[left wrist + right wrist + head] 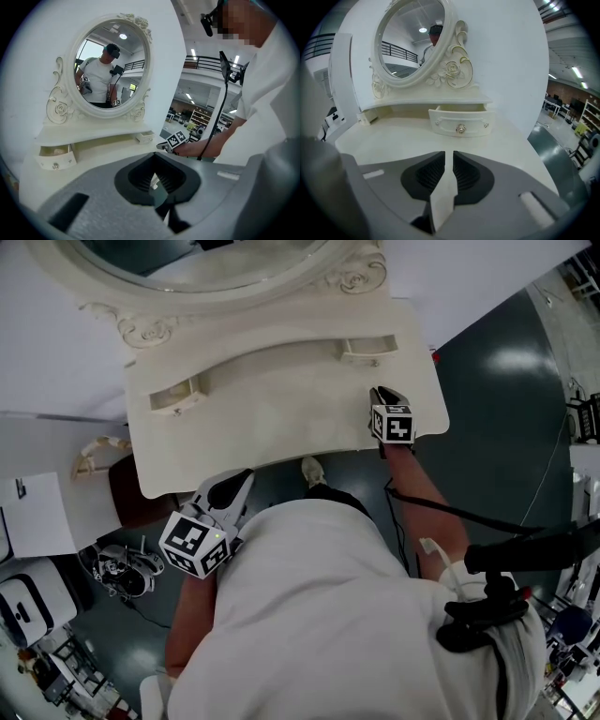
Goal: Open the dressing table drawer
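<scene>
The cream dressing table (281,418) has two small drawers under its mirror shelf, and both stand pulled out. In the right gripper view the right drawer (461,121) with its small metal knob (461,129) lies straight ahead, a short way beyond my right gripper (449,161). Its jaws stand a narrow gap apart with nothing between them. From the head view, that right gripper (380,395) hovers over the tabletop below the right drawer (368,350). My left gripper (236,482) hangs at the table's front edge, jaws together and empty, well short of the left drawer (176,395).
An oval mirror (112,65) in a carved frame rises behind the drawers. A white wall backs the table. Left of it stand a brown stool (141,493) and white boxes (37,512). Dark green floor (506,399) spreads to the right, with cables near my body.
</scene>
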Action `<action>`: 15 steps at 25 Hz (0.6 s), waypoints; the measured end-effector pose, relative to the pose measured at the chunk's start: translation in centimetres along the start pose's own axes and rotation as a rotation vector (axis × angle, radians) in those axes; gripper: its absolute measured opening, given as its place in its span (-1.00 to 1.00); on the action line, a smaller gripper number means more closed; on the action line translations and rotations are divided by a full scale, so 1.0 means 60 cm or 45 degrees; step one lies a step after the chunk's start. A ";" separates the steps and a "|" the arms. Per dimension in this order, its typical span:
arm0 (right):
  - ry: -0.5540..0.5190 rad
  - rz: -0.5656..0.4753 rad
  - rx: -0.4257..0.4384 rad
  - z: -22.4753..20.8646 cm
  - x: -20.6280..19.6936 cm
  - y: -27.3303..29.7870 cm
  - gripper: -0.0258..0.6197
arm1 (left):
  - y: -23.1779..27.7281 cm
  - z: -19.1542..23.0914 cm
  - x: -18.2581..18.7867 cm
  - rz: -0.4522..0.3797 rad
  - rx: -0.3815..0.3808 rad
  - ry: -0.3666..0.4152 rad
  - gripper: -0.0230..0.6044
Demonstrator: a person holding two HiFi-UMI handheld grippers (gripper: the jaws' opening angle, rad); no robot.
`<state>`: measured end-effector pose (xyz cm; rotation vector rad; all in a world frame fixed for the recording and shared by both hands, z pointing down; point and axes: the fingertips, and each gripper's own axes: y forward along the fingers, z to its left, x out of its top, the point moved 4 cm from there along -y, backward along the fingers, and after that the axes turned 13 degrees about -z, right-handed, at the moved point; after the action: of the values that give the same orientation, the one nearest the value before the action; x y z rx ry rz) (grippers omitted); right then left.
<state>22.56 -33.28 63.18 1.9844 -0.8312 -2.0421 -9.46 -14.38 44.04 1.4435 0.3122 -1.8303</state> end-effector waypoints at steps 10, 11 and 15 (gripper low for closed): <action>0.023 0.029 0.031 0.100 -0.054 -0.128 -0.92 | -0.105 -0.012 -0.037 -0.006 -0.054 0.019 -0.92; 0.022 0.033 0.041 0.112 -0.059 -0.141 -0.92 | -0.117 -0.013 -0.040 -0.005 -0.057 0.020 -0.92; 0.005 0.043 0.079 0.160 -0.075 -0.193 -0.92 | -0.159 -0.018 -0.055 -0.010 -0.067 0.024 -0.92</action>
<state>16.68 -18.90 60.88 1.9912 -0.9324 -2.0170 -15.10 -5.91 44.23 1.4260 0.3733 -1.8019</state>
